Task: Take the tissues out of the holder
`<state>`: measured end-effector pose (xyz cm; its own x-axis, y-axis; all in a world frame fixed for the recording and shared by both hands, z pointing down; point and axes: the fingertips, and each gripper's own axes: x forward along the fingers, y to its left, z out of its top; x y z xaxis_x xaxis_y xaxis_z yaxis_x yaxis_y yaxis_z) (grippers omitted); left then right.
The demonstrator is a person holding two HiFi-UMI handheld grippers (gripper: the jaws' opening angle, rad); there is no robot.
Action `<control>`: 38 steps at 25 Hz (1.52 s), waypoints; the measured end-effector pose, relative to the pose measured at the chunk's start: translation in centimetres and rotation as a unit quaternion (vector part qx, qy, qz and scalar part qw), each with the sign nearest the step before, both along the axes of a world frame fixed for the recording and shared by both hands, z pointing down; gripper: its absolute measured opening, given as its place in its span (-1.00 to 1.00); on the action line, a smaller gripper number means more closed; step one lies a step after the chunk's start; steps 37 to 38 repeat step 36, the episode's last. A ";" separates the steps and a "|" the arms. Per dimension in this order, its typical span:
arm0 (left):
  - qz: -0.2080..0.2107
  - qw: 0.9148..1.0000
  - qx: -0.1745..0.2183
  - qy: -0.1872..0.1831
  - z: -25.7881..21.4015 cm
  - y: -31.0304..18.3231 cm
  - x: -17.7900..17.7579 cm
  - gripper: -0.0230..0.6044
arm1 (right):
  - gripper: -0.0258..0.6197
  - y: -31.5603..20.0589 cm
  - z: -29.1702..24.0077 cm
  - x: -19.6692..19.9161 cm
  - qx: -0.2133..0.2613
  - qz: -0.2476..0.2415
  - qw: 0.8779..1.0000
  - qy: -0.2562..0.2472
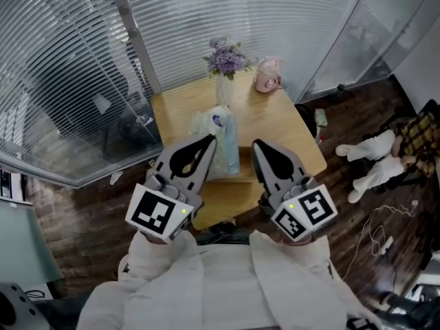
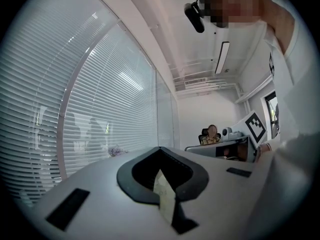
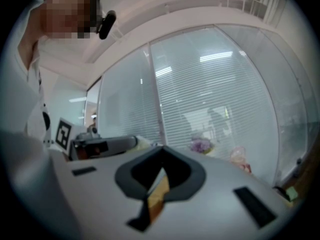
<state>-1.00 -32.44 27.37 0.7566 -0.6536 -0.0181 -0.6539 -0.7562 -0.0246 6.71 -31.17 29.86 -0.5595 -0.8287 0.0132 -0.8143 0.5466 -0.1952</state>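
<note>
Head view: we see the left gripper (image 1: pixel 210 140) and the right gripper (image 1: pixel 256 145) side by side over the near edge of a square, smooth wooden worktop (image 1: pixel 278 126). Each is a grey plastic shell with black lining and carries a black-and-white marker cube. On both, the jaws meet at the tips and grip nothing. The tissue holder (image 1: pixel 229 150) is a pale blue, boxy shape standing mid-worktop, just beyond and between the tips. The tissues (image 1: pixel 206 122) are a soft, crumpled white mass at its far end. The left gripper cuts off the holder's near left side, so we can't tell its full outline. Behind it are purple flowers (image 1: pixel 225 57) in a clear vase and a glossy pink cup (image 1: pixel 267 78). Slatted blinds (image 1: pixel 69 67) stand behind glass, and a plush toy (image 1: pixel 375 158) lies on the dark plank floor (image 1: pixel 89 232). White sleeves (image 1: pixel 227 280) fill the bottom.

Left gripper view: the left gripper (image 2: pixel 160 149) has its jaws together, leaving a black teardrop hollow with only a pale sliver showing through. The holder is hidden behind the jaws. The flowers (image 2: pixel 116 150) are a faint blur, and a seated person (image 2: pixel 212 133) is far off.

Right gripper view: the right gripper (image 3: pixel 161 148) is closed the same way, and an amber wood strip shows through the slit. The flowers (image 3: pixel 201 145) and cup (image 3: pixel 239 155) are blurry. The left gripper (image 3: pixel 102 145) is at left.
</note>
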 end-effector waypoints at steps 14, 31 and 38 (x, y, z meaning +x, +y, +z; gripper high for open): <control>0.003 1.000 0.000 -0.003 0.5 -0.2 0.1 -0.90 | -0.89 -0.2 0.3 0.4 -0.003 0.002 1.000 0.004; 0.015 1.000 -0.011 -0.014 1.1 -0.4 1.6 -0.90 | -0.89 -0.1 0.8 1.2 -0.010 0.008 1.000 0.004; 0.023 0.999 -0.018 -0.012 1.7 -0.3 2.2 -0.90 | -0.89 -0.3 0.9 1.6 -0.011 0.008 1.000 0.004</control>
